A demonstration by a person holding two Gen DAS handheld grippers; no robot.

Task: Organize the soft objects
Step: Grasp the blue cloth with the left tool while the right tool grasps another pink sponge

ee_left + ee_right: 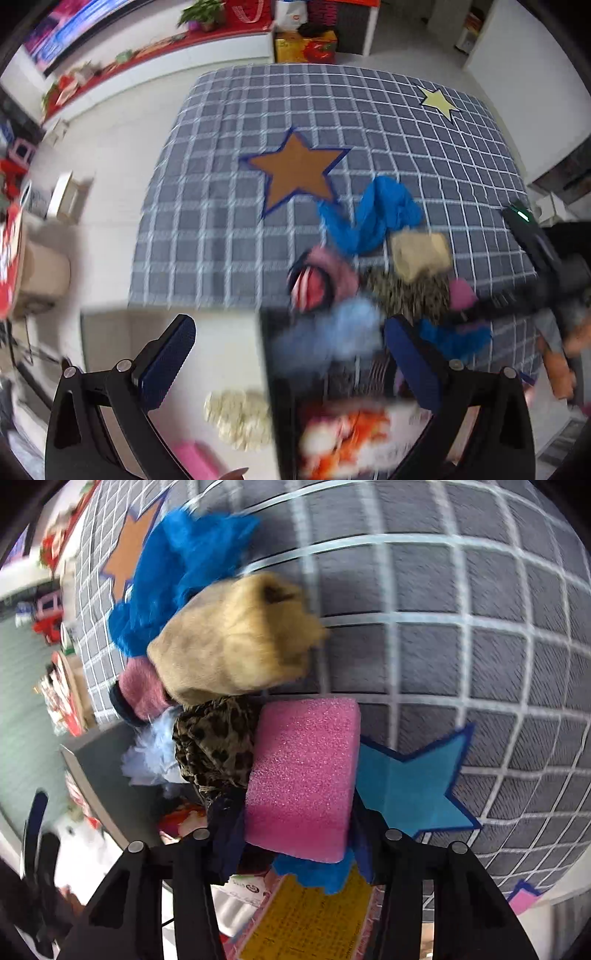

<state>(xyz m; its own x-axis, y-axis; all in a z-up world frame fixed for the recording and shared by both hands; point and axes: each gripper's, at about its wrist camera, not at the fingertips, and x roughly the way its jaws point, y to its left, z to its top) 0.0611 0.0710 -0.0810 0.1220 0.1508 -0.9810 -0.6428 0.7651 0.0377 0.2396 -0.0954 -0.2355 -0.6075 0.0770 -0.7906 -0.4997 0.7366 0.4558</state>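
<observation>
My right gripper [295, 812] is shut on a pink sponge block [303, 775] and holds it above the checked grey cloth [461, 646]. Beyond it lies a heap of soft things: a tan plush piece [236, 638], a blue fluffy cloth [184, 565], a leopard-print cloth [214, 746], a pink fuzzy piece [142, 686] and a pale blue fluffy piece [151, 757]. My left gripper [291, 354] is open and empty, hovering over the near edge of the heap. The heap shows there too: blue cloth [373, 214], tan piece [421, 254], pale blue piece [340, 328]. The right gripper's body [543, 266] is at the far right.
A dark box [280, 387] below the left gripper holds orange and white soft items [343, 435]. A cream knitted piece [240, 417] and a pink block [195, 458] lie on a white surface. Star patches on the cloth: orange [295, 170], yellow [439, 101], blue [410, 782].
</observation>
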